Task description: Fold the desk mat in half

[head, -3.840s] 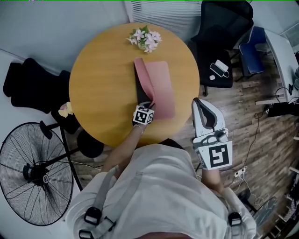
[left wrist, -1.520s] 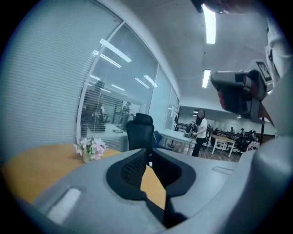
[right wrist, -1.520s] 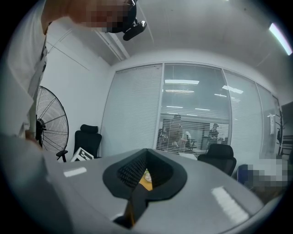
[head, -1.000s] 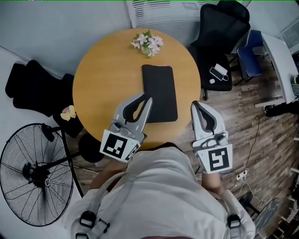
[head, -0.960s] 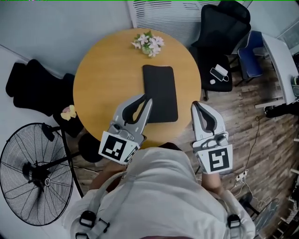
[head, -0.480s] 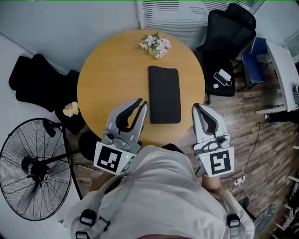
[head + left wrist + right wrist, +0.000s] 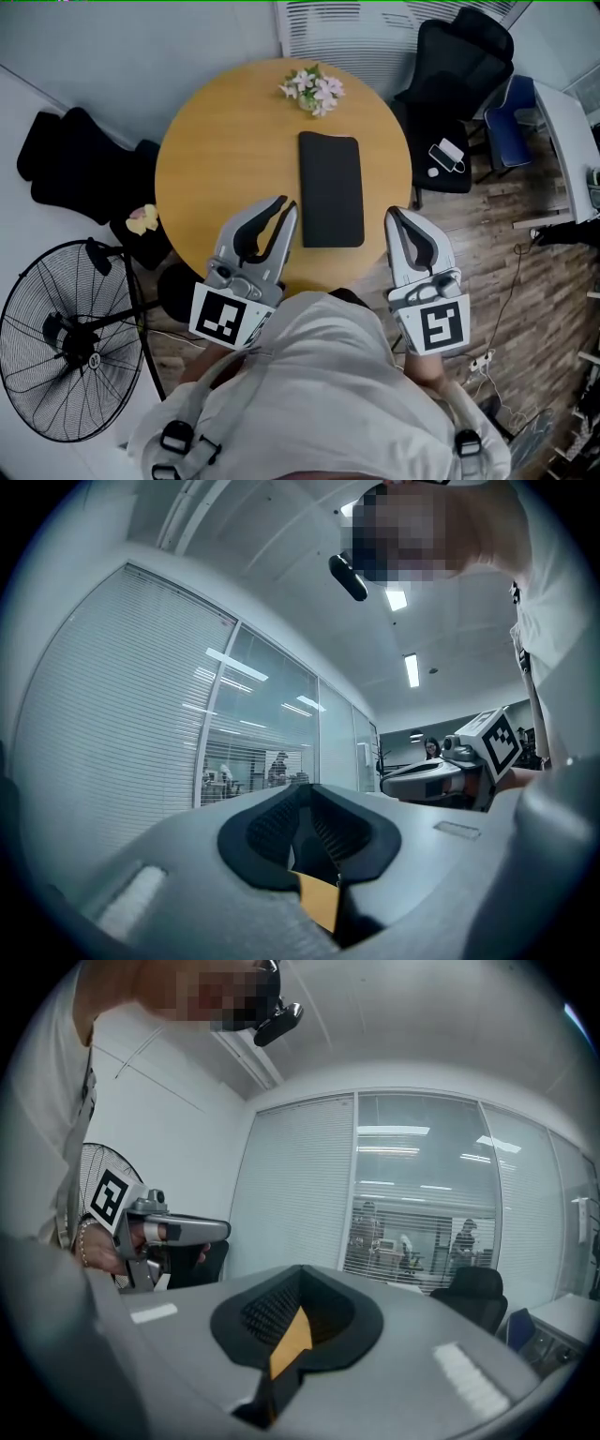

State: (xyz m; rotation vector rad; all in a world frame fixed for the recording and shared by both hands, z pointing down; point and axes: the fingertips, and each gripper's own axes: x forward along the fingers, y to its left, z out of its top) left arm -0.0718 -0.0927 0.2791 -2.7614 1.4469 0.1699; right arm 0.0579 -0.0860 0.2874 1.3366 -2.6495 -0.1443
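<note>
The desk mat (image 7: 331, 189) lies flat on the round wooden table (image 7: 225, 141) as a narrow black rectangle, folded over on itself, a little right of the middle. My left gripper (image 7: 283, 202) hovers over the table's near edge, just left of the mat's near corner and clear of it, jaws shut on nothing. My right gripper (image 7: 392, 214) hangs off the table's near right edge, also shut and empty. In the left gripper view the closed jaws (image 7: 305, 789) point level across the room; the right gripper view shows its closed jaws (image 7: 300, 1271) likewise.
A bunch of pale flowers (image 7: 314, 89) sits at the table's far edge. A standing fan (image 7: 66, 337) is at the lower left, black office chairs (image 7: 450, 84) at the upper right, one with a white device (image 7: 447, 155) on its seat.
Earlier my left gripper held the mat's pink edge, turning it over. Now the mat lies folded, black side up, and the left gripper has let go and drawn back towards the person.
</note>
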